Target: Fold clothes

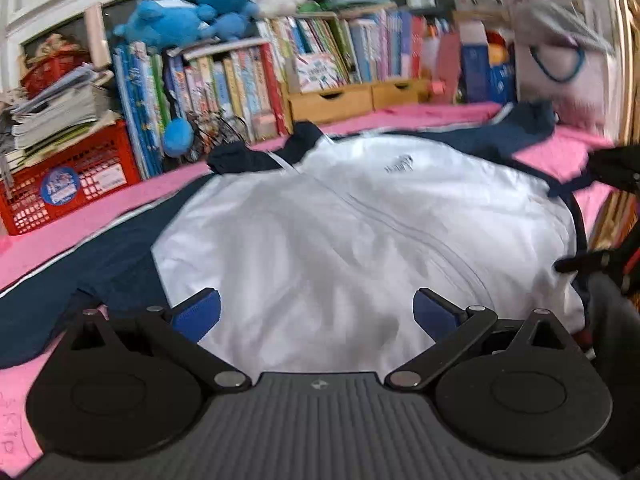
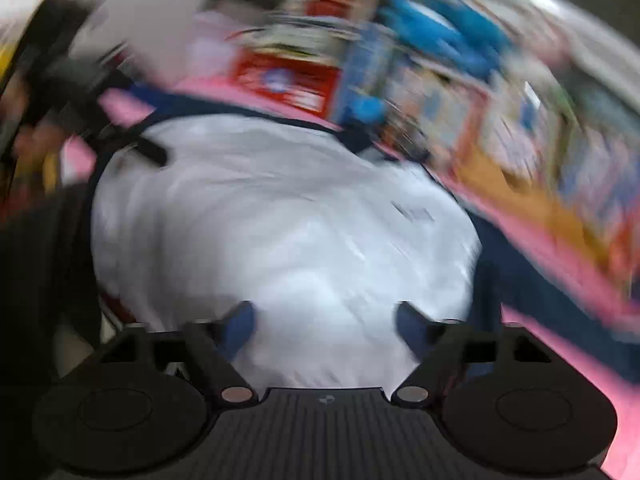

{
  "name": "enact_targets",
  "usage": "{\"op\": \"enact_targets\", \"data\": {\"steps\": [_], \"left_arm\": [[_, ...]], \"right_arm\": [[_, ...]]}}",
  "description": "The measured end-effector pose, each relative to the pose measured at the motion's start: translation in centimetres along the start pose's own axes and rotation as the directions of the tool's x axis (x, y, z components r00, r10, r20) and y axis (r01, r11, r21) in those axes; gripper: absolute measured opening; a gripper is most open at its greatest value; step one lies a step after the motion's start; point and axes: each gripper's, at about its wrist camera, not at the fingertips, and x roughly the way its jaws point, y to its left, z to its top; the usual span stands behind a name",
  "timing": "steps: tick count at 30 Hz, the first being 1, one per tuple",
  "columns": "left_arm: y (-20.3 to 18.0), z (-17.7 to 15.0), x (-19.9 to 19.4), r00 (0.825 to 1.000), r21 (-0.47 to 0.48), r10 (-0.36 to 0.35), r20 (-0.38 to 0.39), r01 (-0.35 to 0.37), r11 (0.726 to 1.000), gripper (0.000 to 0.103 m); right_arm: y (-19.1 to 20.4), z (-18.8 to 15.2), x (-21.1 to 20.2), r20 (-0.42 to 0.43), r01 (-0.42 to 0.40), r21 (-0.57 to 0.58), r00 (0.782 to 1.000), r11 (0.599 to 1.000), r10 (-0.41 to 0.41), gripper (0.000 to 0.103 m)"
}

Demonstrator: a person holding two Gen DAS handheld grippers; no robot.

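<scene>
So, early in the fold by the look of it: the jacket (image 1: 340,232), white body w/ navy sleeves & collar, lies spread flat, front up, zip running down the middle, on the pink cover (image 1: 72,224), and no fold looks made yet. Navy collar sits at about 11 o'clock in the left wrist view, one navy sleeve trails off toward 8 o'clock, the other reaches out at 1 o'clock near the far edge. Left gripper (image 1: 316,312) hangs over the hem end of the white body w/ its blue pads (image 1: 198,314) spread wide, nothing between them; can't tell if they graze the cloth or sit just above. Right gripper (image 2: 324,326) is likewise spread, empty, over the white body (image 2: 280,232), but that view is heavily motion-blurred so contact can't be judged. In the left view the other tool shows as black parts at 3 o'clock by the jacket's side. Next move, prob.: pick a sleeve or side edge each, close on a single layer of fabric, and carry it across toward the zip line. That needs the pads dropped low enough to pinch the thin, slippery-looking cloth w/o bunching the layer under it. Books (image 1: 248,80) & a red crate (image 1: 68,184) crowd the far edge from 9 to 12 o'clock, so sleeve swings should stay low and inward.
</scene>
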Motion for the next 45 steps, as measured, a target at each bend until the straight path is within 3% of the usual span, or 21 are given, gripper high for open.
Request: {"op": "enact_targets", "data": {"steps": [3, 6, 10, 15, 19, 22, 24, 26, 27, 28, 30, 31, 32, 36, 39, 45], "left_arm": [[-1.2, -0.1, 0.4, 1.0, 0.059, -0.021, -0.004, 0.021, 0.998, 0.103], [-2.0, -0.6, 1.3, 1.0, 0.126, 0.005, -0.024, -0.002, 0.992, 0.103], [-1.8, -1.0, 1.7, 0.999, 0.117, 0.019, -0.05, -0.013, 0.993, 0.103], [-1.1, -1.2, 1.6, 0.997, 0.07, 0.013, -0.072, -0.008, 0.998, 0.103], [-0.5, -1.4, 1.6, 0.996, 0.031, 0.007, -0.09, -0.004, 1.0, 0.103], [-1.1, -0.6, 1.2, 0.986, 0.004, 0.081, -0.146, -0.081, 0.997, 0.103], [-1.2, 0.2, 1.0, 0.969, -0.057, 0.119, -0.216, -0.134, 0.989, 0.103], [-0.9, 0.8, 0.3, 0.967, -0.178, 0.07, -0.244, -0.115, 0.977, 0.103], [-0.8, 1.1, 0.0, 0.967, -0.24, 0.029, -0.252, -0.091, 0.966, 0.103], [-0.7, 1.2, -0.3, 0.966, -0.301, -0.015, -0.258, -0.065, 0.951, 0.103], [-1.3, 1.4, -1.2, 0.963, -0.358, -0.047, -0.264, -0.053, 0.932, 0.103], [-2.0, 1.4, -1.9, 0.961, -0.344, -0.024, -0.276, -0.075, 0.936, 0.103], [-2.8, 1.4, -2.6, 0.957, -0.318, 0.009, -0.289, -0.104, 0.942, 0.103], [-5.9, 1.2, -5.1, 0.94, -0.249, 0.099, -0.327, -0.187, 0.95, 0.103], [-6.9, 0.6, -6.2, 0.93, -0.284, 0.075, -0.359, -0.186, 0.941, 0.103], [-7.7, -0.3, -7.2, 0.914, -0.294, 0.06, -0.401, -0.19, 0.937, 0.103]], "right_arm": [[3.9, 0.2, 1.9, 0.037, 0.026, -0.274, 0.999, 0.961, -0.017, 0.103], [5.9, -1.0, 3.9, 0.038, 0.066, -0.468, 0.998, 0.881, -0.055, 0.103], [3.3, -3.6, 5.5, -0.044, 0.116, -0.487, 0.987, 0.866, -0.157, 0.103], [0.1, -7.6, 5.9, -0.092, 0.214, -0.537, 0.947, 0.816, -0.308, 0.103], [-0.1, -7.7, 5.8, -0.119, 0.227, -0.545, 0.932, 0.807, -0.343, 0.103], [-0.4, -5.6, 3.5, -0.14, 0.213, -0.406, 0.946, 0.889, -0.291, 0.103], [-1.4, -4.0, 1.4, -0.132, 0.225, -0.223, 0.957, 0.949, -0.258, 0.103], [-2.6, -2.7, -0.9, -0.12, 0.235, 0.007, 0.965, 0.972, -0.232, 0.103], [-3.4, -2.3, -1.9, -0.124, 0.243, 0.158, 0.967, 0.957, -0.225, 0.103], [-4.3, -1.9, -2.7, -0.13, 0.248, 0.312, 0.967, 0.917, -0.217, 0.103], [-5.7, -1.6, -3.9, -0.159, 0.242, 0.555, 0.97, 0.796, -0.184, 0.103], [-6.0, -1.6, -4.6, -0.162, 0.226, 0.632, 0.974, 0.741, -0.158, 0.103], [-5.9, -1.5, -5.4, -0.158, 0.21, 0.664, 0.977, 0.718, -0.14, 0.103], [-3.4, 1.1, -7.8, -0.17, 0.253, 0.589, 0.967, 0.768, -0.189, 0.103], [-2.0, 2.6, -9.4, -0.178, 0.273, 0.57, 0.962, 0.775, -0.208, 0.103], [-0.8, 2.7, -10.3, -0.187, 0.21, 0.626, 0.975, 0.751, -0.117, 0.103]]}}
